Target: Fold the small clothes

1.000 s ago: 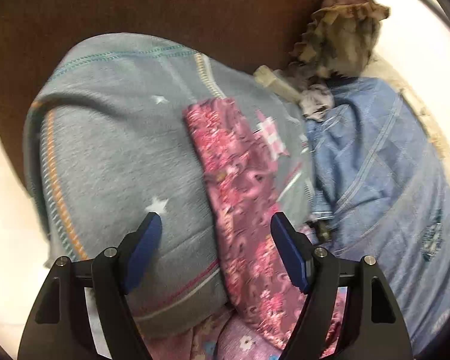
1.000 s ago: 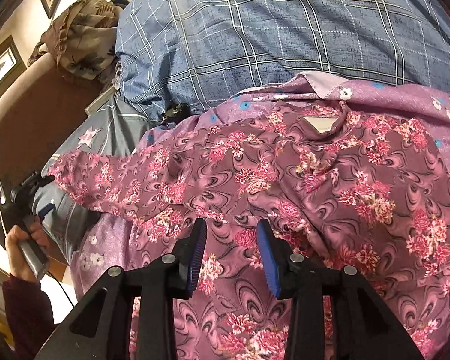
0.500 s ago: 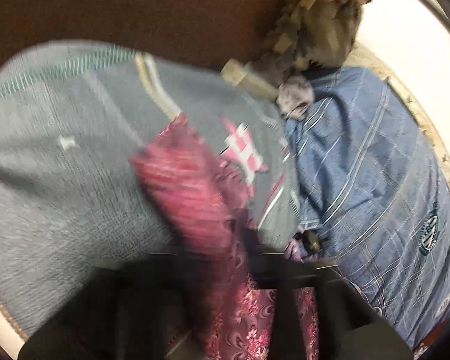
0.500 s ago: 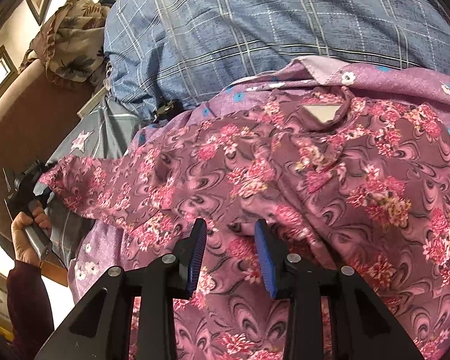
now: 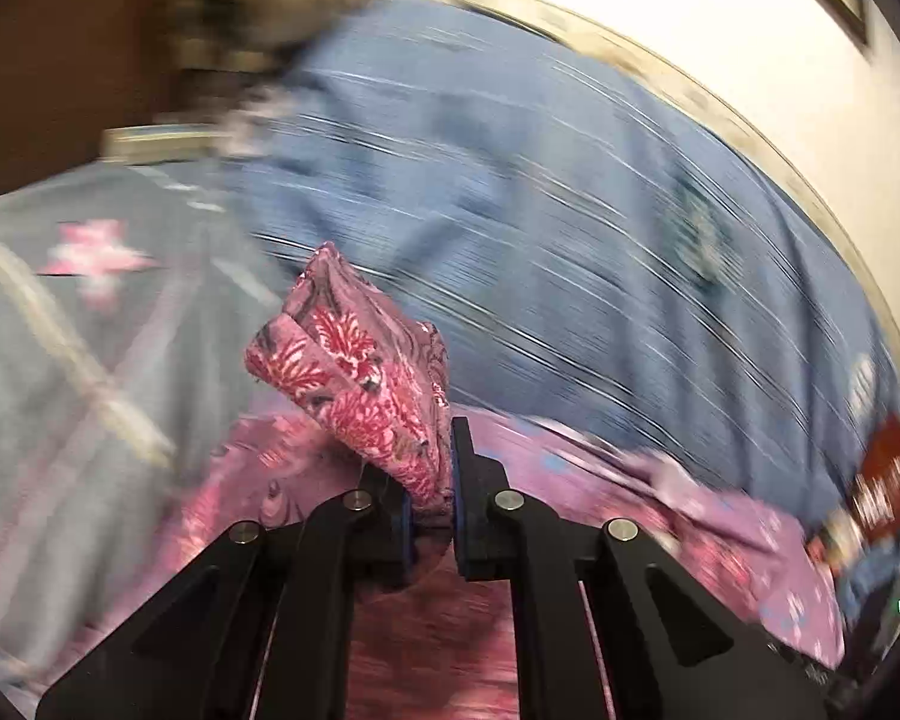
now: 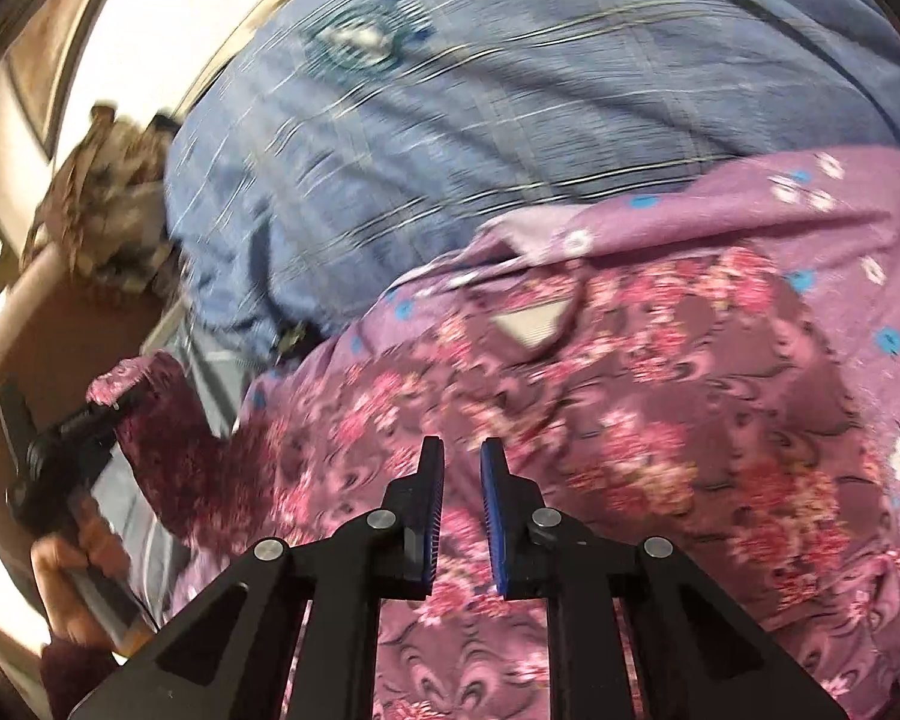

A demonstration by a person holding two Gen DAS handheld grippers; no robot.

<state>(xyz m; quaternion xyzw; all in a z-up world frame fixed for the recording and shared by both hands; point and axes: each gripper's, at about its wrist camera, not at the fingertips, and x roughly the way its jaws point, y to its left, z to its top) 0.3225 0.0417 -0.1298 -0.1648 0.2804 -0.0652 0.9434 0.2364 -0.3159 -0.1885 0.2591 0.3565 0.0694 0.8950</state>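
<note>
Motion blur smears the blue checked cover (image 5: 540, 228) and brownish cloth heap (image 6: 108, 192) beyond detail.

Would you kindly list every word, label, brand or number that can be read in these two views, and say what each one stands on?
No text can be read in either view.
Round teal emblem on the blue plaid blanket: lettering too blurred to read.
Pale triangular neck label inside the floral garment: no legible print.
Red item at the left wrist view's right edge: white marks, blurred beyond reading.

Blue plaid duvet (image 6: 510, 120); grey star-print cover (image 5: 90, 312) beside it; brown crumpled cloth (image 6: 108, 192) at the headboard (image 5: 48, 60).
</note>
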